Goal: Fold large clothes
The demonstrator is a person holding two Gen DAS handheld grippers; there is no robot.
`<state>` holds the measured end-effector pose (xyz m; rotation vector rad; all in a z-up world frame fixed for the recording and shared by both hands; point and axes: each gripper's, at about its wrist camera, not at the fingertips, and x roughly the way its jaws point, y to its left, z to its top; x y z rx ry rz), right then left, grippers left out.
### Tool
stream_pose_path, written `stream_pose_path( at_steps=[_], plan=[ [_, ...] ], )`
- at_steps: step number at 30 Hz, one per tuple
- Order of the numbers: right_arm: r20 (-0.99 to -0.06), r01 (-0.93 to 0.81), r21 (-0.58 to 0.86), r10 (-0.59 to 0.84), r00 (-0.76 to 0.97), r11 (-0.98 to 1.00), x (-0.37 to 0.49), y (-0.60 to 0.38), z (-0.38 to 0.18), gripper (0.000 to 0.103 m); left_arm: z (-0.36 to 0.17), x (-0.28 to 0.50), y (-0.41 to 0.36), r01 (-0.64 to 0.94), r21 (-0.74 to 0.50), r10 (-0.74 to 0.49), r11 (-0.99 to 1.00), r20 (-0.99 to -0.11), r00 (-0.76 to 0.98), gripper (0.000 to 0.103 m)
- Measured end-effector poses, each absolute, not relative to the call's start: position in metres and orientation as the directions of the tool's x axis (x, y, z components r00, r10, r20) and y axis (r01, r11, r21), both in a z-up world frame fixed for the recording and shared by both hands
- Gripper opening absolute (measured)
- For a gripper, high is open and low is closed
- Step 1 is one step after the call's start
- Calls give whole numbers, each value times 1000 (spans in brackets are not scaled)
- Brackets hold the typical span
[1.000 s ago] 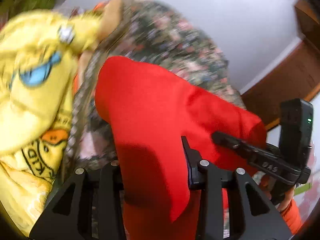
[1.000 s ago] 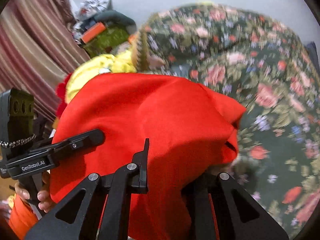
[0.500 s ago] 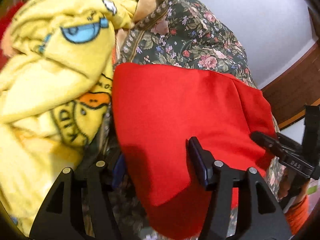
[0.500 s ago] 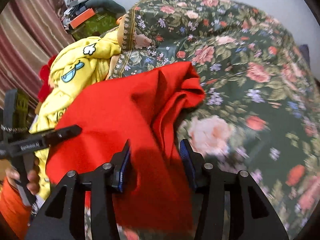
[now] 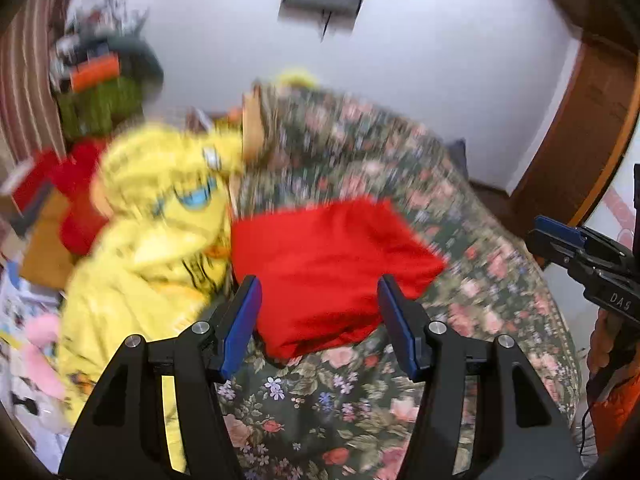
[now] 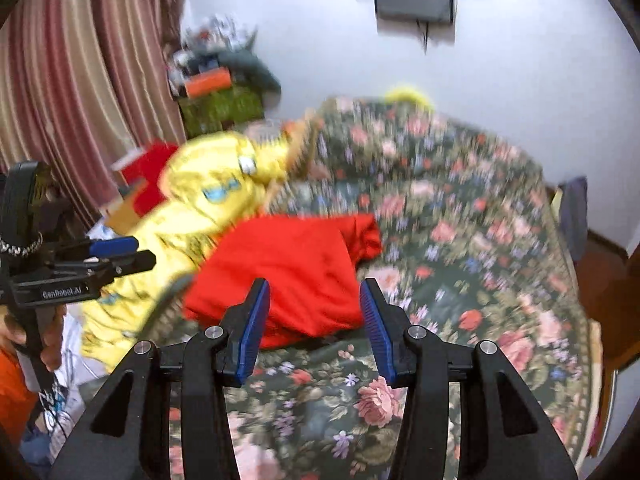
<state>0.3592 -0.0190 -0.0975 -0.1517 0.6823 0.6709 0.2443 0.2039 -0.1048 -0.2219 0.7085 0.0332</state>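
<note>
Both grippers up off the cloth, nothing held. Left gripper fingers spread wide, empty; right gripper fingers also wide, empty. Red garment lies folded into a thick pad on the floral bedspread, dead ahead at 12 o'clock from both pairs of fingers, near edge just beyond the tips in each wrist view, not touching.

Long axis of the pad runs approx 9-to-3 across both views, slightly tilted. In the right wrist view a bunched, loose end sticks out at about 2 o'clock; that end looks untidy, prob. the next thing to tuck. Right gripper looks nearer that end, the left one nearer the 9 o'clock edge, beside the yellow cartoon-print blanket, which touches the red pad there.

Frames blurred w/ motion, so fine creases can't be read.
</note>
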Motion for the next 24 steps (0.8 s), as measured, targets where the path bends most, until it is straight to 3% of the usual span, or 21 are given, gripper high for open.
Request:
stream_pose_path(
  at_steps=[6, 11, 16, 18, 19, 21, 24],
  plan=[
    [-424, -632, 60, 592, 685, 773, 284, -45, -27, 43, -23, 163, 168, -92, -140, 20, 986, -443, 896, 58],
    [-272, -636, 39, 621, 735, 770, 226, -62, 4, 45, 16, 100, 133, -94, -76, 69, 993, -290, 955, 58],
    [-171, -619, 32, 614, 771, 785, 185, -72, 12, 53, 24, 62, 110, -111, -59, 96, 992, -216, 972, 61],
    [-161, -613, 36, 610, 776, 790, 179, -75, 10, 58, 24, 54, 105, -123, -54, 110, 991, -202, 973, 70],
    [-156, -606, 38, 604, 782, 795, 176, -76, 9, 67, 23, 49, 102, -135, -48, 123, 990, -193, 973, 74],
    [-146, -591, 35, 589, 794, 806, 172, -77, 5, 78, 21, 43, 99, -154, -47, 144, 987, -179, 973, 91],
    [-141, -563, 14, 559, 817, 826, 168, -74, 2, 80, 18, 36, 96, -173, -43, 164, 984, -165, 972, 98]
  ],
)
